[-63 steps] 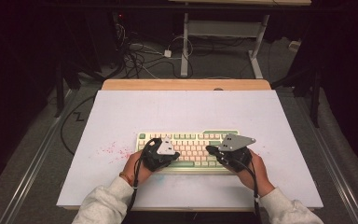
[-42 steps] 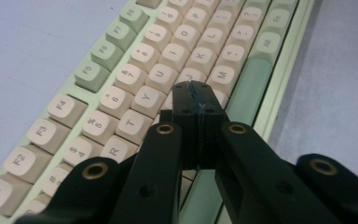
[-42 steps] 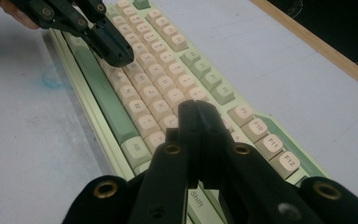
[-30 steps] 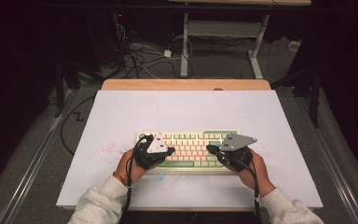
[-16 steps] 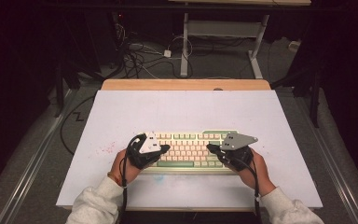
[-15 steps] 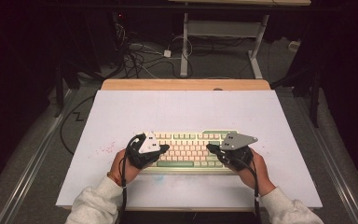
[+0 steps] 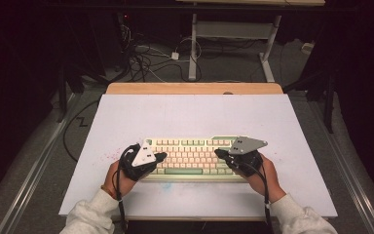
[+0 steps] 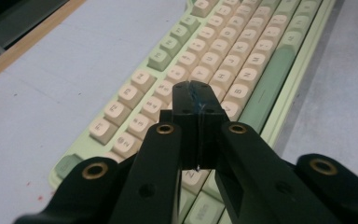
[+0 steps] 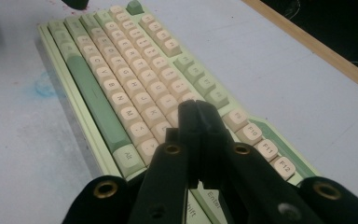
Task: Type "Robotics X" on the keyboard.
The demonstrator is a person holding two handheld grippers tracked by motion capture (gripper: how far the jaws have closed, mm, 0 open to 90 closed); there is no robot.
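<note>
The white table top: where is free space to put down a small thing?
Free: the wide strip of the table top beyond the keyboard, and the patches at either end of it. Crowded: the near side, where the left gripper and right gripper hover over the keys.

A white table mat (image 7: 190, 117) covers the table, with faint pink specks (image 7: 108, 156) just left of the left fingers and a pale blue smudge (image 9: 44, 86) near the front edge. Beyond the fingers, a wooden table edge (image 7: 195, 88) shows, then tangled cables (image 7: 146, 53) and a metal desk frame (image 7: 233, 36) on the floor.
</note>
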